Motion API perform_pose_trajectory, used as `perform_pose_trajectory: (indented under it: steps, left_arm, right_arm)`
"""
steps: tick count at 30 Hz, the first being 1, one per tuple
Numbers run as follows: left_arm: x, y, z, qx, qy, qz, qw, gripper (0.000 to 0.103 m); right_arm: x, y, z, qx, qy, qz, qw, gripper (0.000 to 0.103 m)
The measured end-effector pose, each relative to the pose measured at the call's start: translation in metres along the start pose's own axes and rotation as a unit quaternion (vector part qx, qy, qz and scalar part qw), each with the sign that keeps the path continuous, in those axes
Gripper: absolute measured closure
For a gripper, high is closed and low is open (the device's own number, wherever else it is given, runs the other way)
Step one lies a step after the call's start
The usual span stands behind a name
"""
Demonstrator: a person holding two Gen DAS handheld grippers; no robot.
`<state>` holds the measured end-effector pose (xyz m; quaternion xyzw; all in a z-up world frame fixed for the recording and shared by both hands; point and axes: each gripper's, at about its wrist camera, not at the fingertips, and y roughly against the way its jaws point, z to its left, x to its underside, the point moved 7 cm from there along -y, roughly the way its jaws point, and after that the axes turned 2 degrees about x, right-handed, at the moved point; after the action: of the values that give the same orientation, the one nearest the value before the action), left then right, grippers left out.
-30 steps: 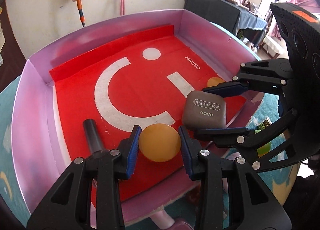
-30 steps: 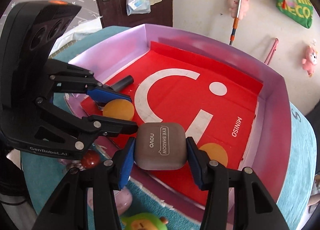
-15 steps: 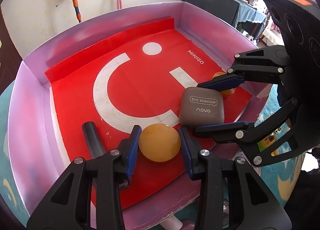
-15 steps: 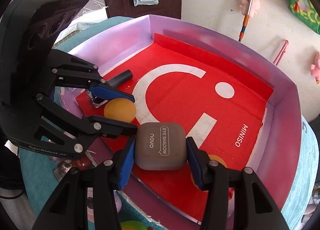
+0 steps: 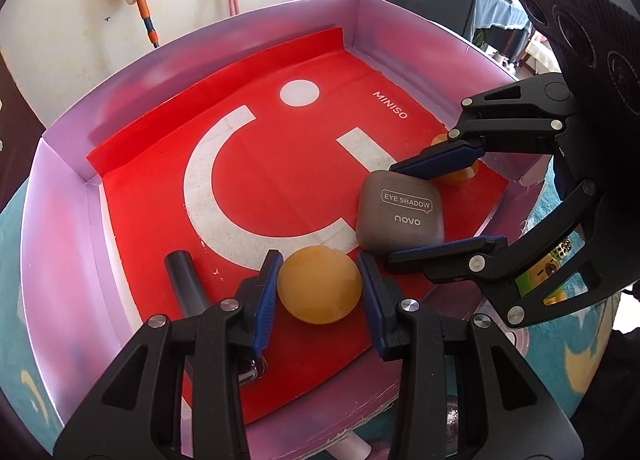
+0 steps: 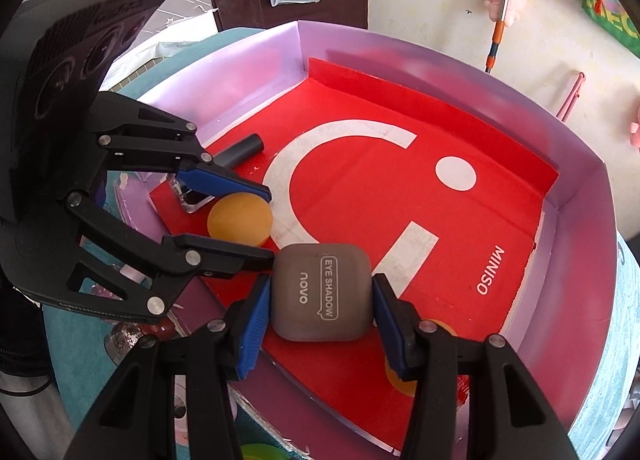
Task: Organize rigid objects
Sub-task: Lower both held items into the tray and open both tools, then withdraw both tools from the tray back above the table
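Note:
A lilac box [image 5: 60, 240] lined with red MINISO paper fills both views. My left gripper [image 5: 318, 260] is shut on an orange ball [image 5: 320, 286] over the near part of the lining. Just to its right, my right gripper [image 6: 322, 284] is shut on a grey eye shadow case [image 6: 324, 296], pads on its two sides. The right wrist view shows the left gripper [image 6: 268, 223] with the ball [image 6: 240, 219]; the left wrist view shows the right gripper [image 5: 392, 213] on the case [image 5: 400, 211]. Whether either item touches the lining I cannot tell.
A second orange ball [image 5: 456, 175] lies by the box's right wall, half hidden by a finger. A black cylinder [image 5: 184, 272] and a small clear block [image 6: 192, 199] lie at the near left. Small toys [image 5: 540, 276] sit on the teal mat [image 6: 600, 380] outside the box.
Both grippers have edged a little further in over the box and tipped slightly. They keep their hold on the ball and the case.

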<state>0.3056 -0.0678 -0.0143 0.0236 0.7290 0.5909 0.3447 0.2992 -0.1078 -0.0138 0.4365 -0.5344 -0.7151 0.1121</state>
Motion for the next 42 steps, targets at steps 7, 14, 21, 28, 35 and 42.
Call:
perform_pose_trajectory:
  steps: [7, 14, 21, 28, 35, 42]
  left_arm:
    - [0.001, 0.000, 0.001, -0.001, 0.000, -0.002, 1.0000, 0.067]
    - [0.001, 0.001, 0.001, 0.003, 0.005, -0.002, 1.0000, 0.065]
    - [0.004, 0.004, 0.004, -0.003, 0.009, -0.004, 0.9999, 0.051]
    - [0.005, 0.014, 0.006, -0.010, 0.014, -0.018, 0.9997, 0.051]
    - [0.008, 0.041, 0.007, -0.020, 0.030, -0.044, 0.9984, 0.051]
    - [0.014, 0.091, 0.000, -0.034, 0.048, -0.104, 0.9928, 0.036]
  right_arm:
    - [0.000, 0.000, -0.001, -0.002, 0.001, 0.002, 1.000, 0.050]
    - [-0.001, -0.001, -0.001, -0.003, 0.000, 0.002, 1.000, 0.050]
    - [0.000, -0.001, 0.000, -0.003, 0.000, 0.002, 1.000, 0.049]
    - [0.002, 0.002, 0.000, -0.001, -0.004, 0.003, 1.000, 0.049]
    - [0.004, 0.015, 0.003, 0.008, -0.007, -0.006, 1.000, 0.043]
    - [0.000, 0.051, 0.010, 0.024, -0.016, -0.039, 0.999, 0.037]
